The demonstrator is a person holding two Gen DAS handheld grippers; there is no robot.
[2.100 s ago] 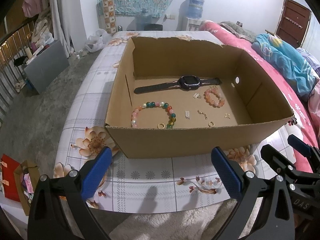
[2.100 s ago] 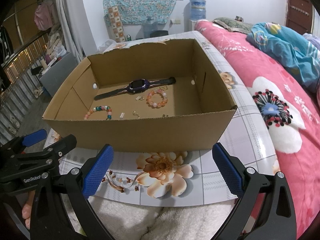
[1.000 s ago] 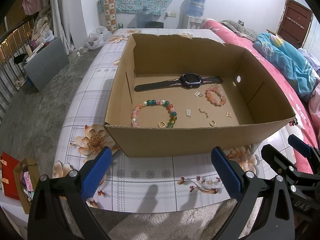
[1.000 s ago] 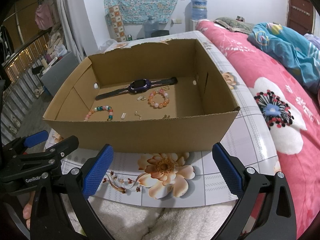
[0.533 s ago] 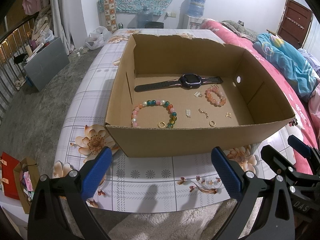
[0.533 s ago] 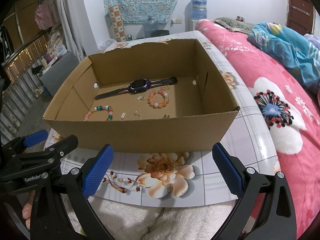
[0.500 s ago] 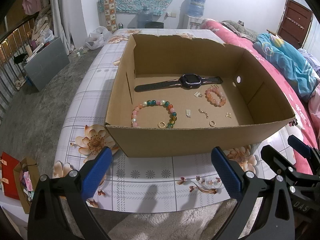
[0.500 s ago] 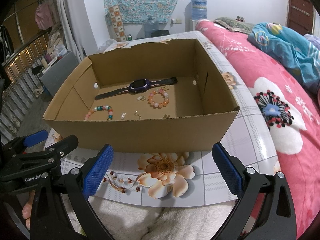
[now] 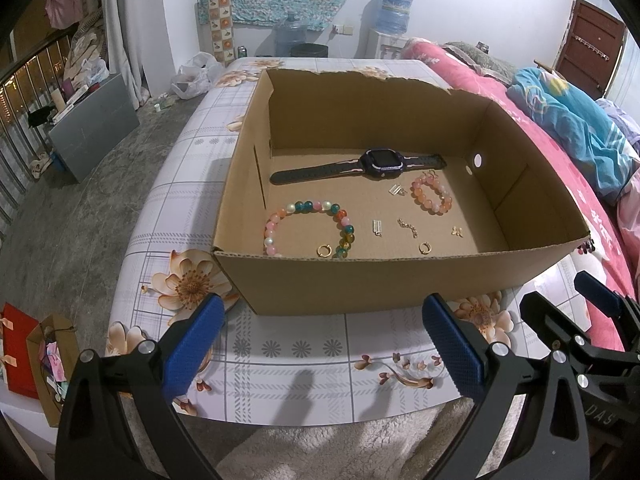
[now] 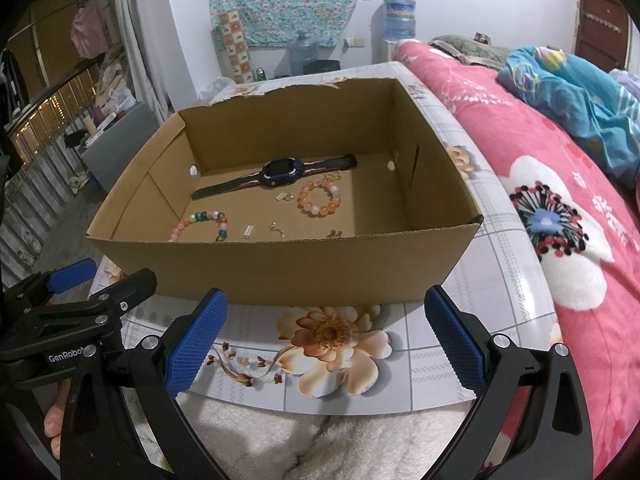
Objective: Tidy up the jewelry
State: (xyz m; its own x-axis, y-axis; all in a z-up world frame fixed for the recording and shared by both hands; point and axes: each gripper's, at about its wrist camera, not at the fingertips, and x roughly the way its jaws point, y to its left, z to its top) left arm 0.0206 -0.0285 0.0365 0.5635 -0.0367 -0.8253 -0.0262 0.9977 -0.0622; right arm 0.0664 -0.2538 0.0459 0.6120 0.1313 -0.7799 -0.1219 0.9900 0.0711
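An open cardboard box (image 9: pixel 360 276) (image 10: pixel 280 268) stands on a flower-patterned table. Inside lie a dark watch (image 9: pixel 380 162) (image 10: pixel 280 172), a multicoloured bead bracelet (image 9: pixel 306 224) (image 10: pixel 200 222), a pink bead bracelet (image 9: pixel 432 196) (image 10: pixel 320 198), two gold rings (image 9: pixel 324 251) and several small earrings and clasps (image 9: pixel 408 227). My left gripper (image 9: pixel 324 344) hangs open in front of the box's near wall, holding nothing. My right gripper (image 10: pixel 326 340) is open too, before the same wall, further right. Each gripper shows at the edge of the other's view.
A pink flowered bed (image 10: pixel 560 200) with a blue blanket (image 9: pixel 568 120) runs along the right. A white fluffy fabric (image 10: pixel 280 440) lies below the table's near edge. A grey box (image 9: pixel 92 120) and bags (image 9: pixel 36 356) sit on the floor at left.
Both views have shifted very slightly over two seconds; the box and jewelry lie where they were and both grippers stay open.
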